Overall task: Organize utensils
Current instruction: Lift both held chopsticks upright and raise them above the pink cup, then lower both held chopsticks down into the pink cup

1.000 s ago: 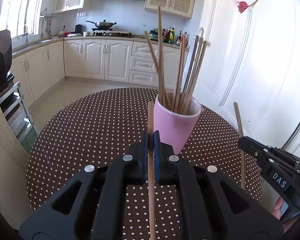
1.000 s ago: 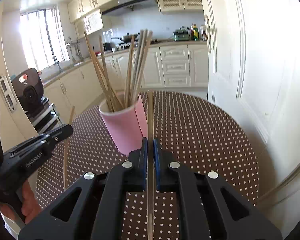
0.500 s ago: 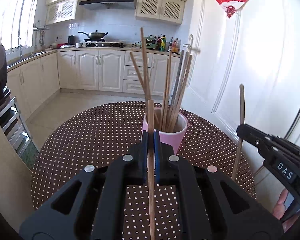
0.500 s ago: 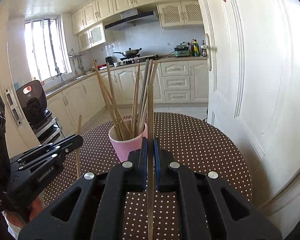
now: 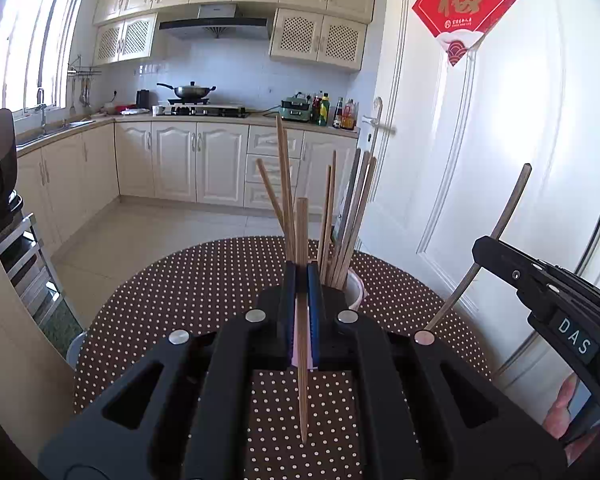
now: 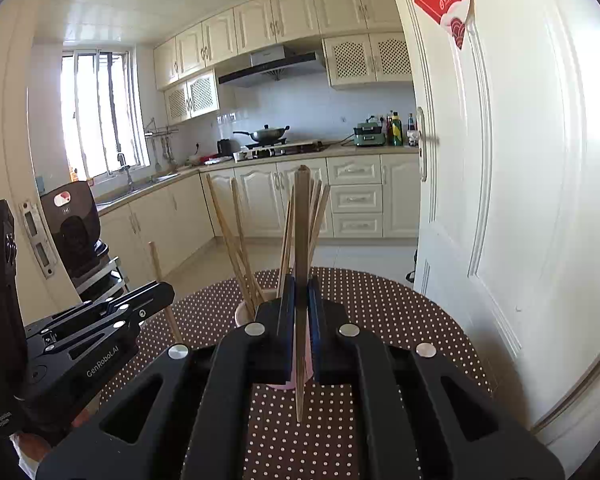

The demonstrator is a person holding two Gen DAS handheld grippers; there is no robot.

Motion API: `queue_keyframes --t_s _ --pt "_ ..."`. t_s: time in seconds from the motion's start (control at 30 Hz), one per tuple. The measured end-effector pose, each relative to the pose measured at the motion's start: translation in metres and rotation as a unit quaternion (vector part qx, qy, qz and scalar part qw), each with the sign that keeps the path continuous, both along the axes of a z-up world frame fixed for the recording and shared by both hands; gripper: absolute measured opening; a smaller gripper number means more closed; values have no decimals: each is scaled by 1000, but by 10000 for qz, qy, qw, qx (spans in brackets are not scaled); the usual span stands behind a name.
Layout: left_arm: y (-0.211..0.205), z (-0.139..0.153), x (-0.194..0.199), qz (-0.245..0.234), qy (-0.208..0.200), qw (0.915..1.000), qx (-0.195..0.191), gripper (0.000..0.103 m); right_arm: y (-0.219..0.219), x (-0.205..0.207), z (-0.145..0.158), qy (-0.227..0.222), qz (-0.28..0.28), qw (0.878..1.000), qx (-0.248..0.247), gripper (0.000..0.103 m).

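A: What changed in the last second?
B: Both claws rose; the pink cup [image 5: 354, 286] of chopsticks now sits low on the dotted table [image 5: 188, 280], half hidden behind them.
A: Grips?
B: Left claw [image 5: 301, 276] is clamped on a chopstick [image 5: 302, 360], right claw [image 6: 300, 286] on another chopstick [image 6: 300, 240], both upright.
A: Meaning?
B: Probably lining up above the cup to drop them in

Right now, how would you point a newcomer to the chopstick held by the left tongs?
Start at the round dotted table, then the pink cup of chopsticks. Just in front, the left tongs pinch one chopstick: it alone hangs outside the cup, tip down above the cloth.
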State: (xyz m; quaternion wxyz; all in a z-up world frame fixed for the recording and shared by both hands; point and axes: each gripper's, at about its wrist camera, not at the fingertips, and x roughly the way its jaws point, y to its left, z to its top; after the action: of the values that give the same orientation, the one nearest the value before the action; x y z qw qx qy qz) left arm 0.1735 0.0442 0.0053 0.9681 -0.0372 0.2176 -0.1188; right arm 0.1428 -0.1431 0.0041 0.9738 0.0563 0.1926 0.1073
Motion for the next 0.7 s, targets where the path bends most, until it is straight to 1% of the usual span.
queue_keyframes --t_s 0.27,0.53,0.7 --pt "3 22 1 66 -274 9996 -22 6 0 4 17 -250 -21 9997 22 5" --pt "1 41 -1 92 -550 9984 64 6 -2 7 33 -495 -27 9988 14 5" --pt "-1 55 4 107 -701 9975 49 6 -4 8 47 -681 -60 9977 17 5"
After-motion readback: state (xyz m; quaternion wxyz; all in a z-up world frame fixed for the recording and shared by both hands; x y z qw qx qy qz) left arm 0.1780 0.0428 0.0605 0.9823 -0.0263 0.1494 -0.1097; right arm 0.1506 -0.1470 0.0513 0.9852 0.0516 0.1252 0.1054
